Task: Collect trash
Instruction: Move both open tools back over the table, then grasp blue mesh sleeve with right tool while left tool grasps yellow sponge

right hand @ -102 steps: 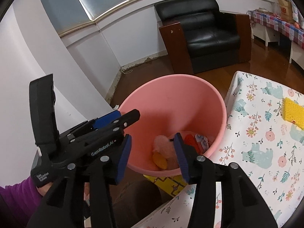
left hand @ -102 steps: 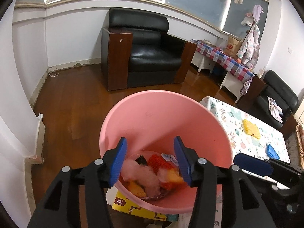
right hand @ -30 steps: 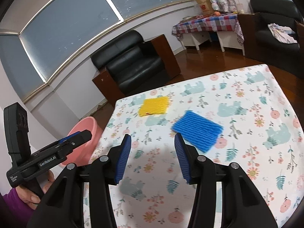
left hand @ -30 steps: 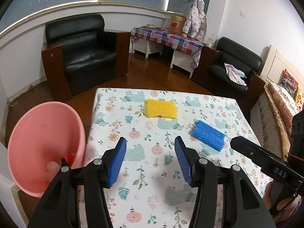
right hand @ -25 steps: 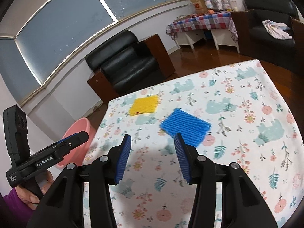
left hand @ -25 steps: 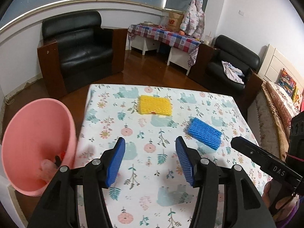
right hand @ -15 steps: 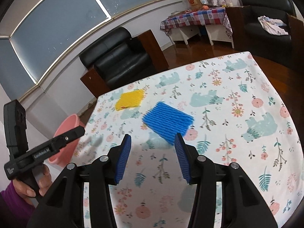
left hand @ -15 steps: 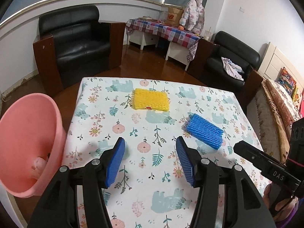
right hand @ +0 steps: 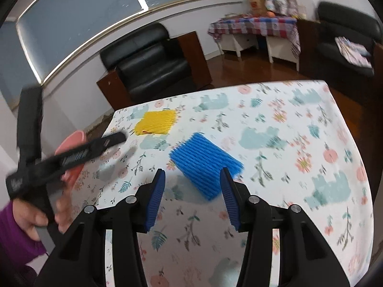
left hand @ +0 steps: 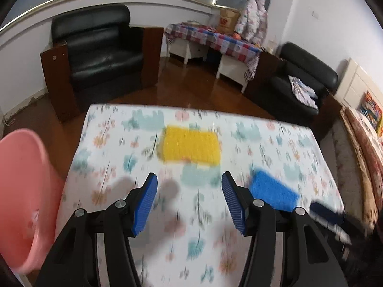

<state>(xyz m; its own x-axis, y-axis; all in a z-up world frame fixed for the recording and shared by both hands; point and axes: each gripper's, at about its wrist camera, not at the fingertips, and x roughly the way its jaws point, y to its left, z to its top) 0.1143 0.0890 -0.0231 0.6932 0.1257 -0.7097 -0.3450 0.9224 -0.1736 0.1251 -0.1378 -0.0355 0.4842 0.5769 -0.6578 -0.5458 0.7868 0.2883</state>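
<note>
Left wrist view. The left gripper (left hand: pixel 189 191) fills the lower centre of the frame, its blue-padded jaws spread with nothing between them. Beyond the tips lies the table (left hand: pixel 275 239) under a floral cloth, its print smeared by motion blur. The yellow foam net (left hand: pixel 191 147) rests flat at mid-frame, above the gap between the jaws; the blue foam net (left hand: pixel 274 192) lies at centre right, just past the right-hand pad. The pink bin (left hand: pixel 21 191) is cut off by the left edge, and its contents cannot be made out. At lower right a dark blurred bar is part of the right gripper, its lettering unreadable. Bare cloth surrounds both nets on all sides. The cloth's far edge and left edge are both visible, with wooden floor and a black armchair (left hand: pixel 95 47) beyond.

Right wrist view. The right gripper (right hand: pixel 192 189) occupies the lower centre, jaws apart and empty; the blue foam net (right hand: pixel 203 160) lies just above and between the tips, its near corner level with them, not touched by either pad. The yellow foam net (right hand: pixel 156 122) sits well apart at upper left of centre, near the table's far left corner. The left gripper crosses the left side as a blurred black bar held by a hand (right hand: pixel 36 217) in a purple sleeve; white print on the bar is too smeared to read. Only a sliver of the pink bin shows behind it.
</note>
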